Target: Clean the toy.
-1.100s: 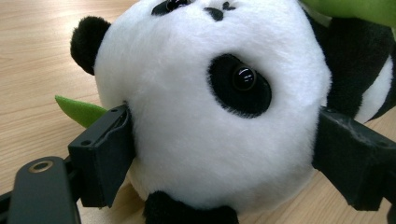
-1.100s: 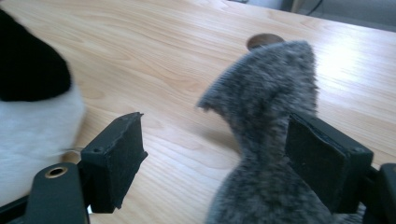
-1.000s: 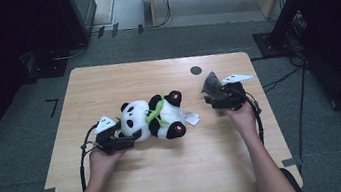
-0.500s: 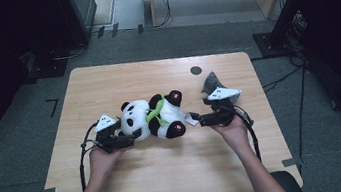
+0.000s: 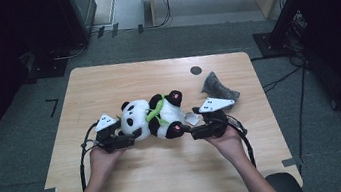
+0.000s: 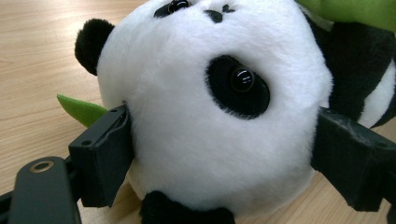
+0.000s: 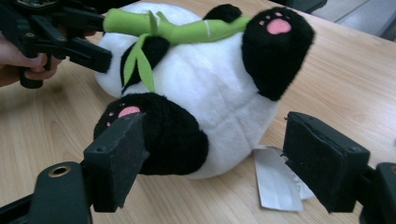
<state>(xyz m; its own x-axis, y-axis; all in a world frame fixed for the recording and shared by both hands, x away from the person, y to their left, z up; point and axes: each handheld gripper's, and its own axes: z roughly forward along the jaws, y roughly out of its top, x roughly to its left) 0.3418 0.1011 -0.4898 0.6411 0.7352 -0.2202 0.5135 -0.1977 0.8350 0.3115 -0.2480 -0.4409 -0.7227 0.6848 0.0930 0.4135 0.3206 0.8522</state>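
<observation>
A black-and-white panda plush (image 5: 153,116) with a green bamboo stalk (image 7: 182,29) lies on its back in the middle of the wooden table (image 5: 169,172). My left gripper (image 5: 131,136) grips its head: in the left gripper view both jaws press into the white fur of the panda's head (image 6: 210,116). My right gripper (image 5: 190,132) is open at the panda's feet end. In the right gripper view its left jaw is against a black foot (image 7: 163,135), while its right jaw stands apart from the body (image 7: 219,88), above a white tag (image 7: 278,184).
A crumpled grey cloth (image 5: 217,85) lies at the right rear of the table, behind the right hand. A small black round mark (image 5: 195,70) sits near the far edge. Dark equipment and cables stand on the floor around the table.
My right gripper has moved left and nearer, from beside the grey cloth to the panda's feet, with its jaws now around the lower body. The left gripper has stayed at the head.
</observation>
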